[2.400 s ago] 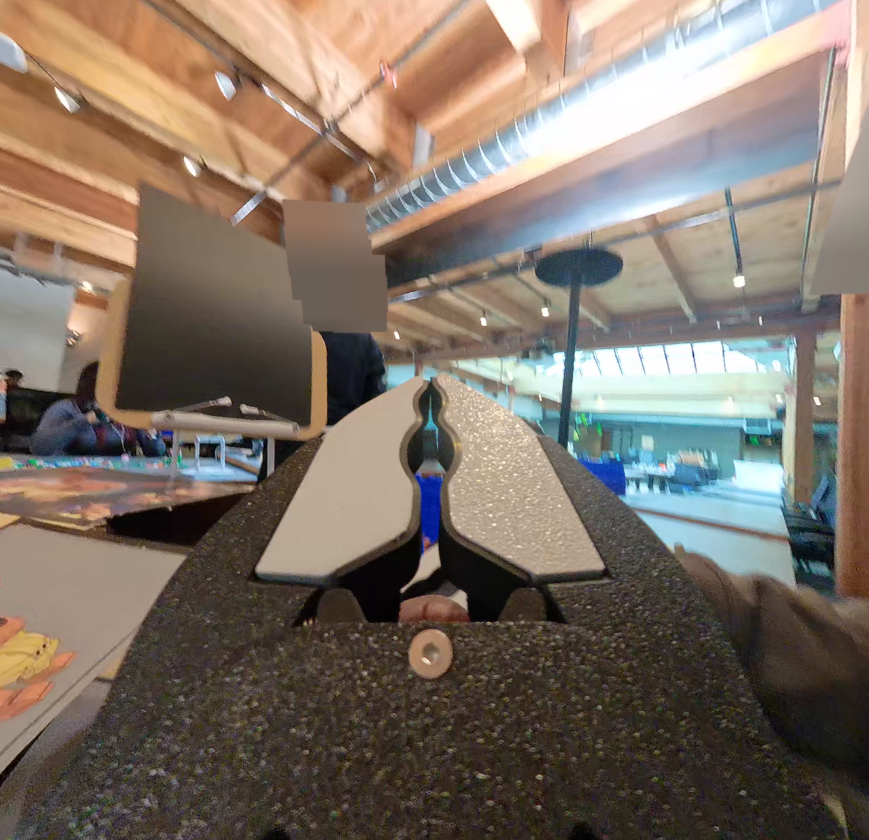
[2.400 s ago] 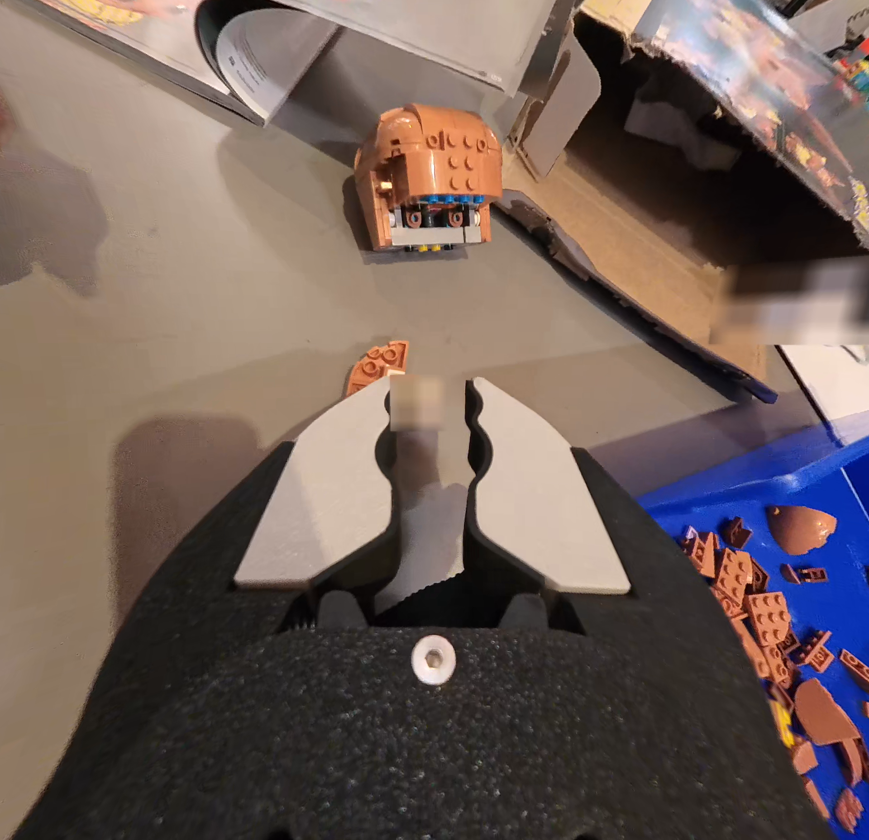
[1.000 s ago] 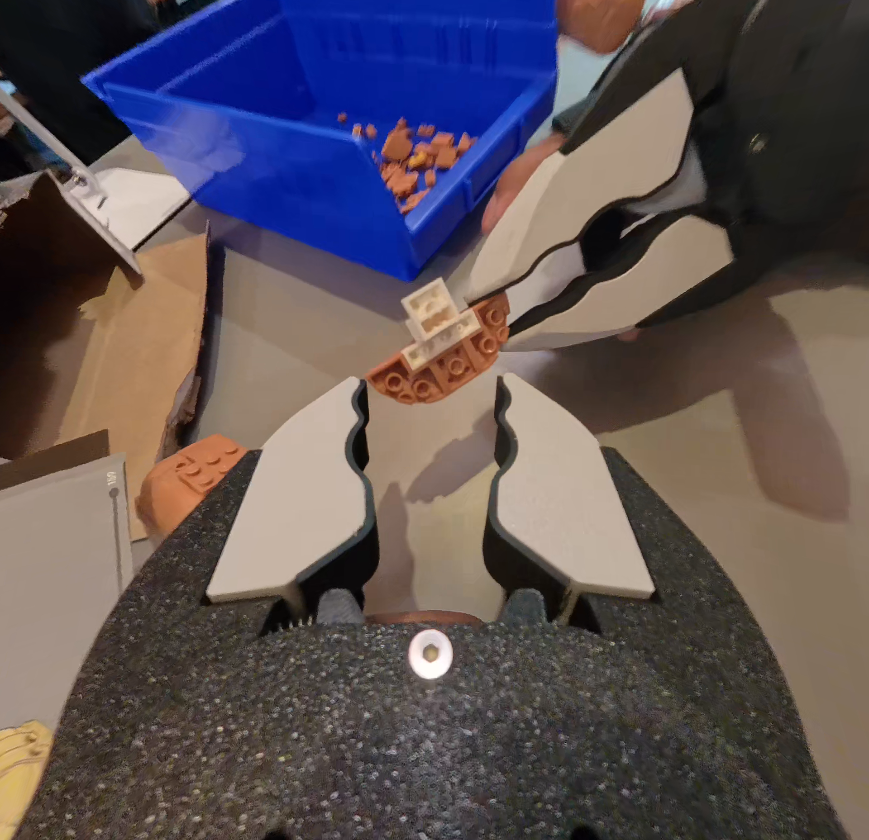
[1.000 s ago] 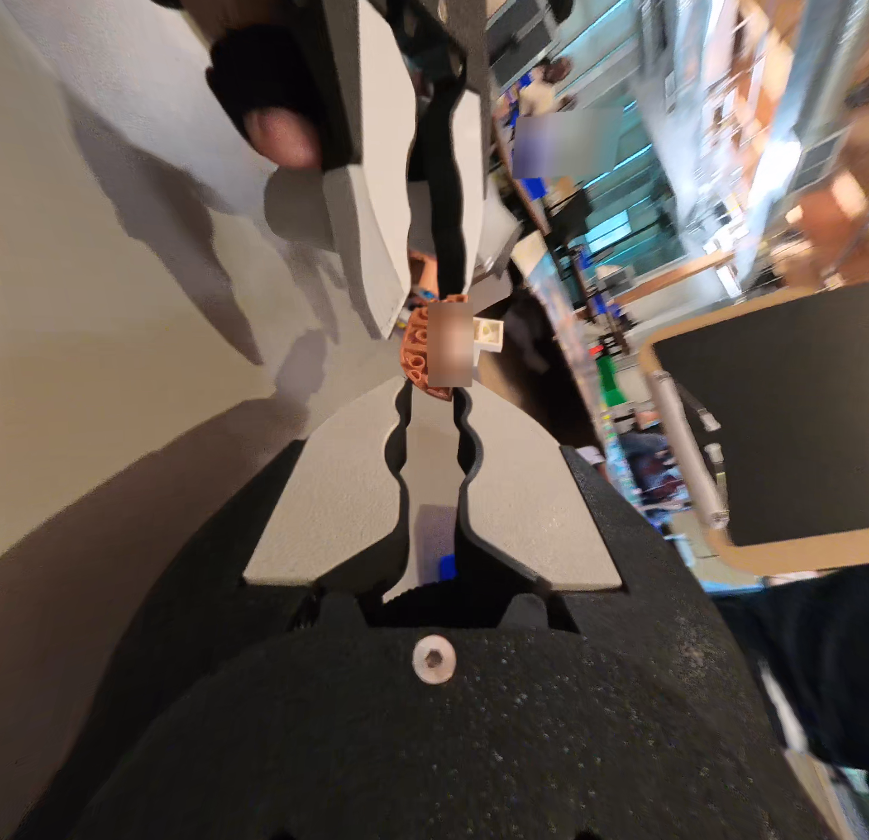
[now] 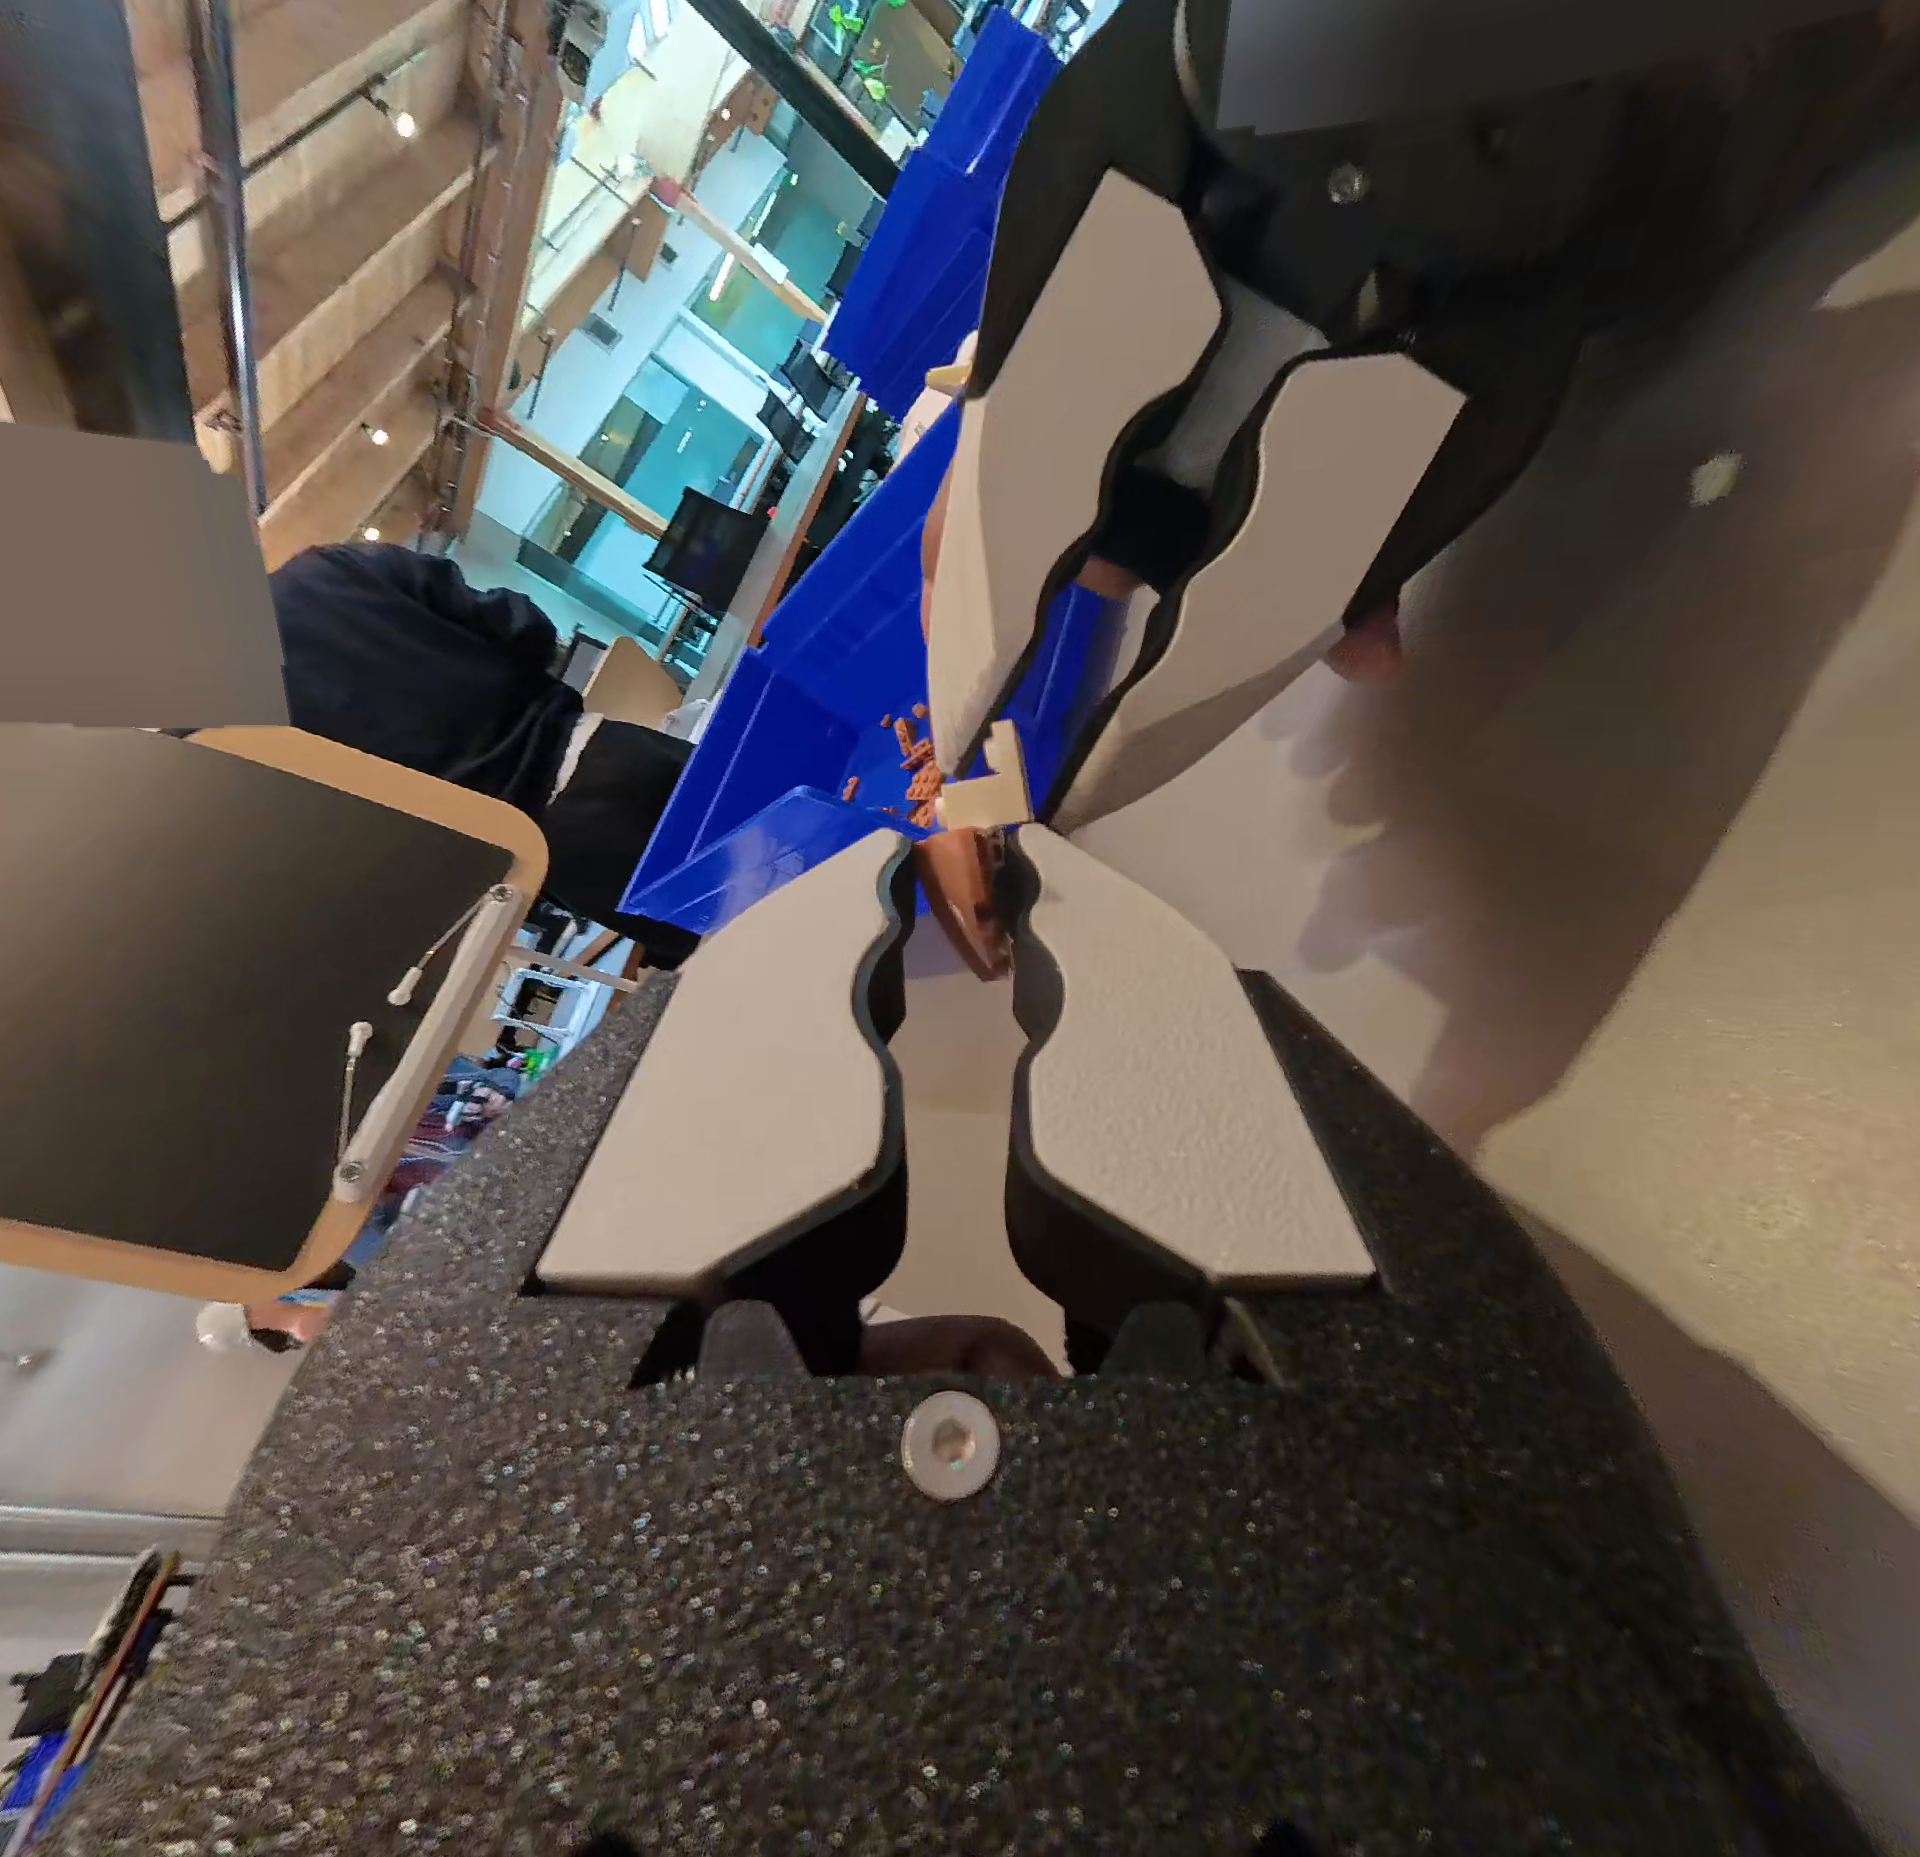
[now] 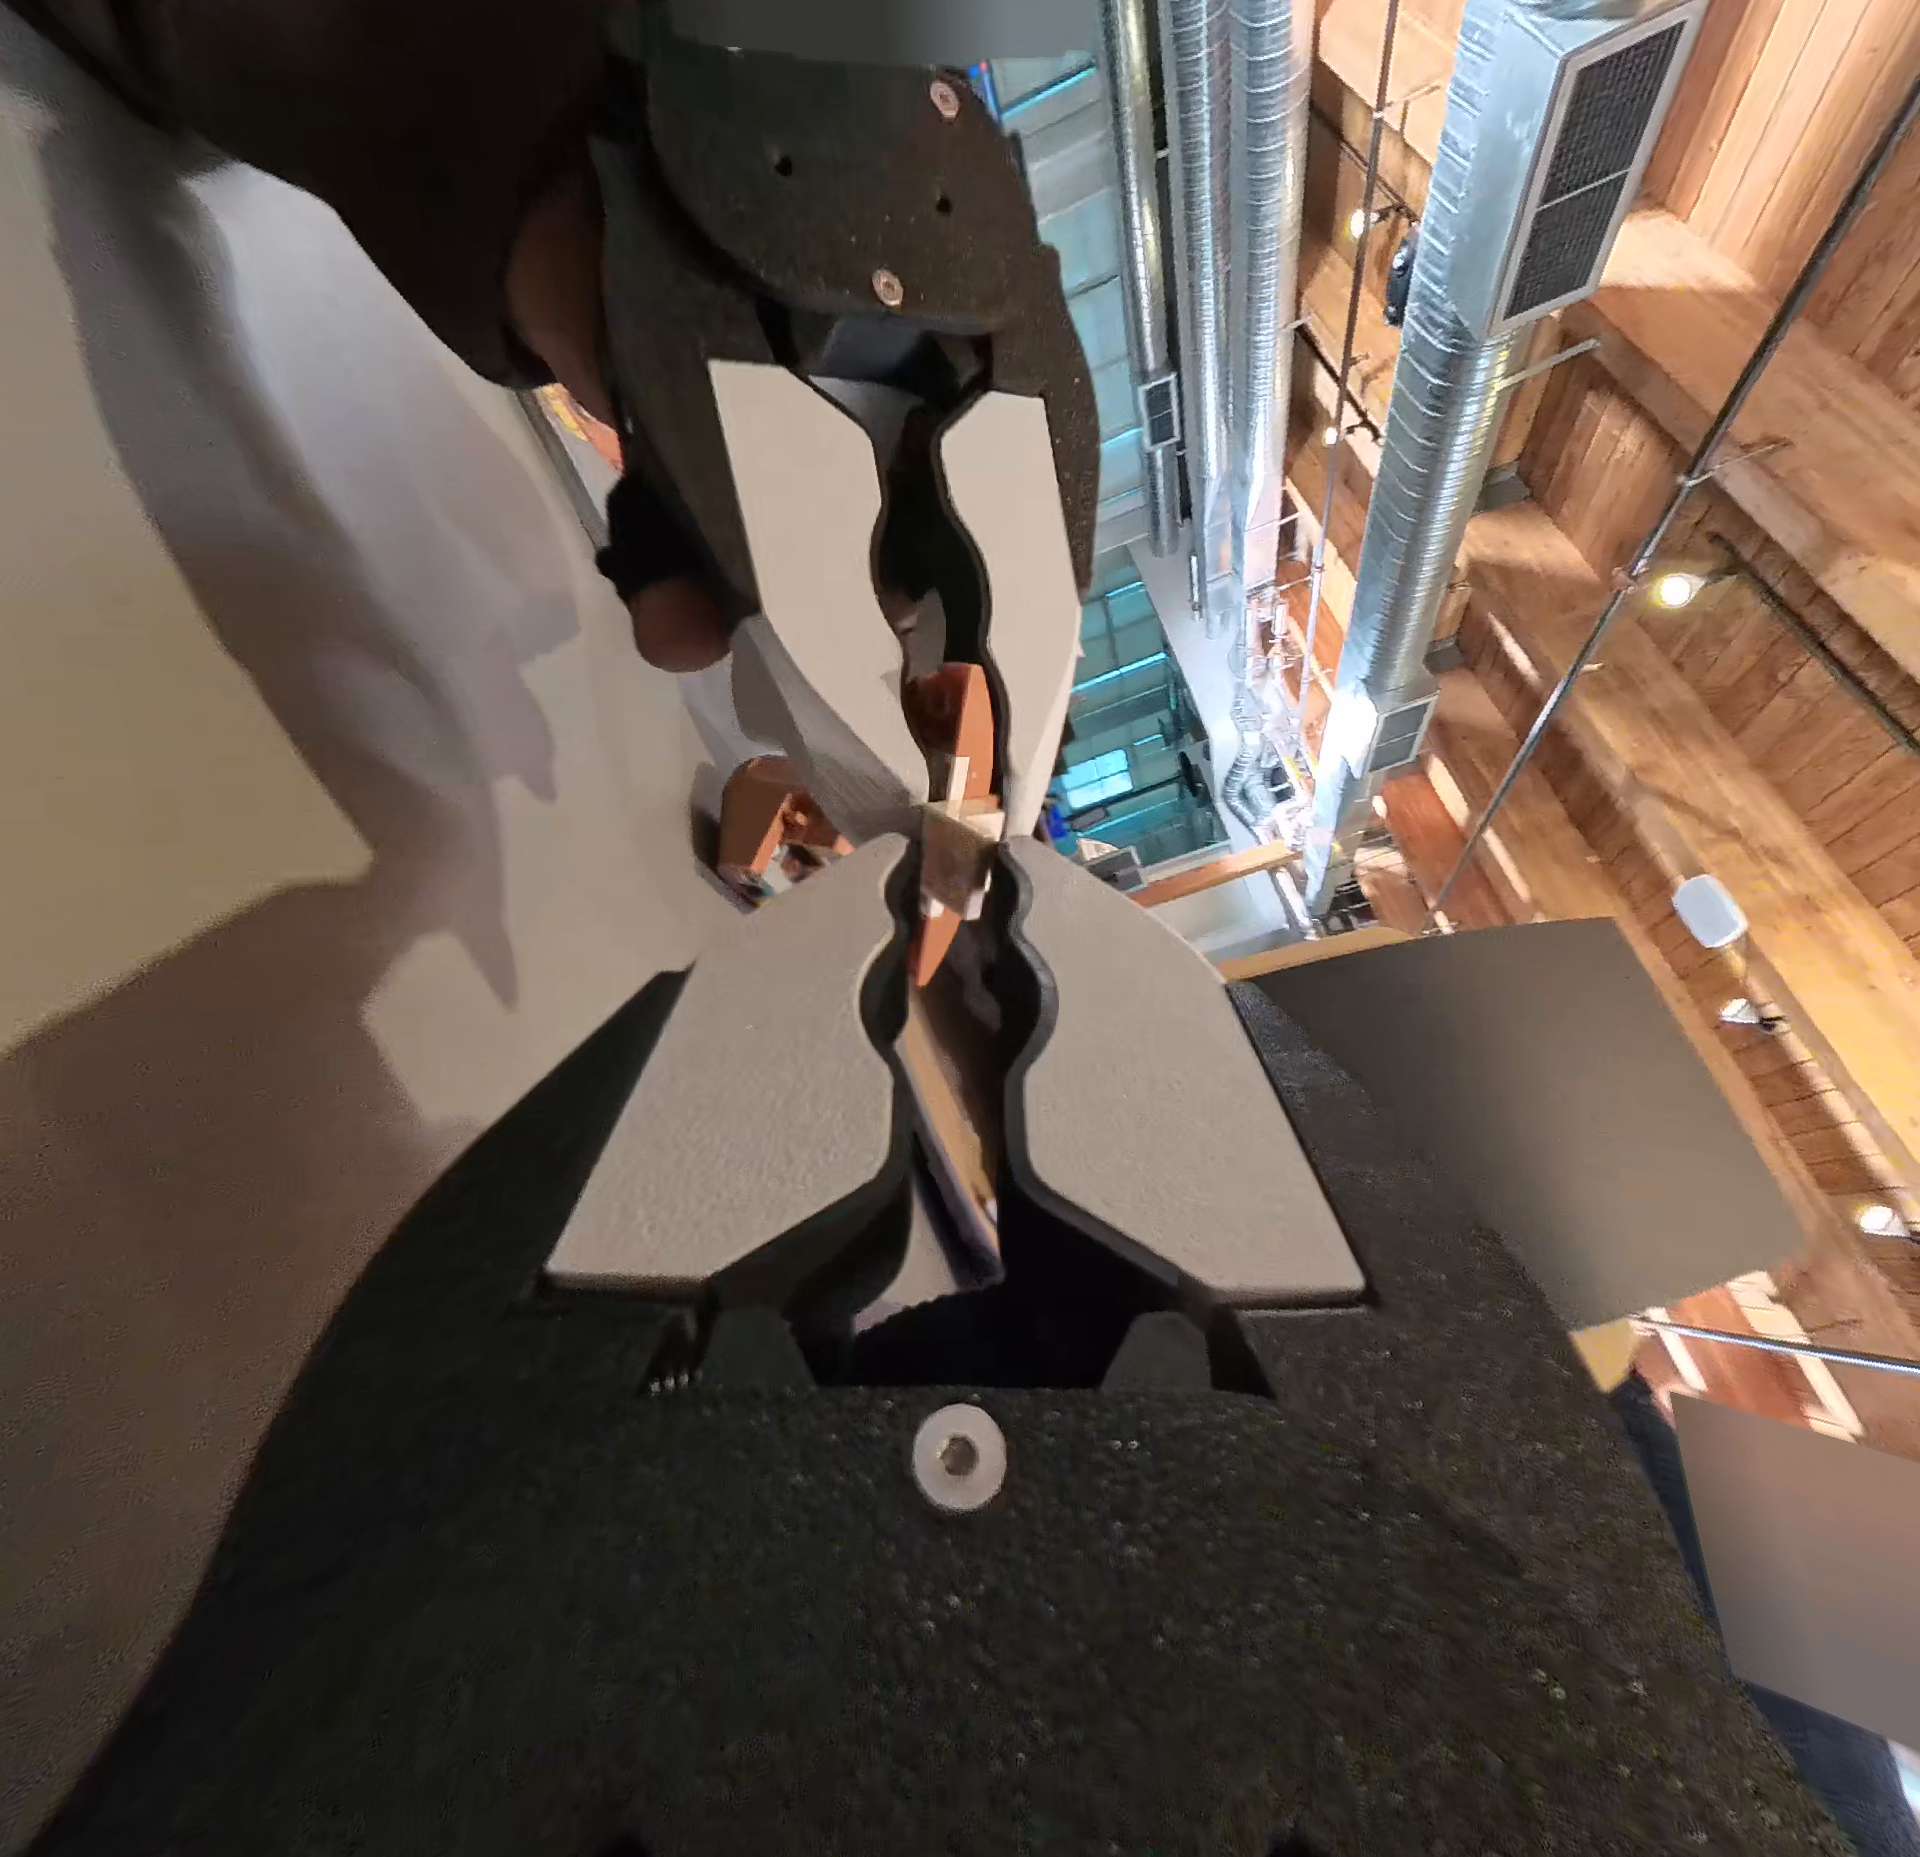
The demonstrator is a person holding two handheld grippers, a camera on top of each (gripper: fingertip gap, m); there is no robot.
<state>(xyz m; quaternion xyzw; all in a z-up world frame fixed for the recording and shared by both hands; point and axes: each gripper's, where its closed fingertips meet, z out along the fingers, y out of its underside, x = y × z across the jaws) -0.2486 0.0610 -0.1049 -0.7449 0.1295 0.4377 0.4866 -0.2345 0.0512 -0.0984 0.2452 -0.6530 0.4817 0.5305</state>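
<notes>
A small assembly of a brown curved brick piece [image 5: 971, 914] with a white brick [image 5: 987, 797] on it is held in the air between both grippers. My left gripper [image 5: 961, 857] is shut on the brown part. My right gripper [image 6: 953, 857] is shut on the white brick end [image 6: 951, 851], facing the left one tip to tip. The right gripper also shows in the left wrist view [image 5: 1003, 794], coming in from the upper right. The left gripper shows in the right wrist view [image 6: 961, 789] with the brown piece [image 6: 956, 716] between its fingers. Both views are strongly rolled.
A blue bin [image 5: 831, 664] with several loose brown bricks stands behind the grippers on the grey table [image 5: 1662, 976]. A built brown brick head [image 6: 764, 810] lies on the table. A chair with a black seat [image 5: 208, 976] and a person in dark clothing [image 5: 416, 654] are at the left. My left and right fingertips are right by each other.
One second ago my left gripper was open in front of the assembly held by the right gripper. Now the left gripper has closed on its brown part, and both grippers have rolled.
</notes>
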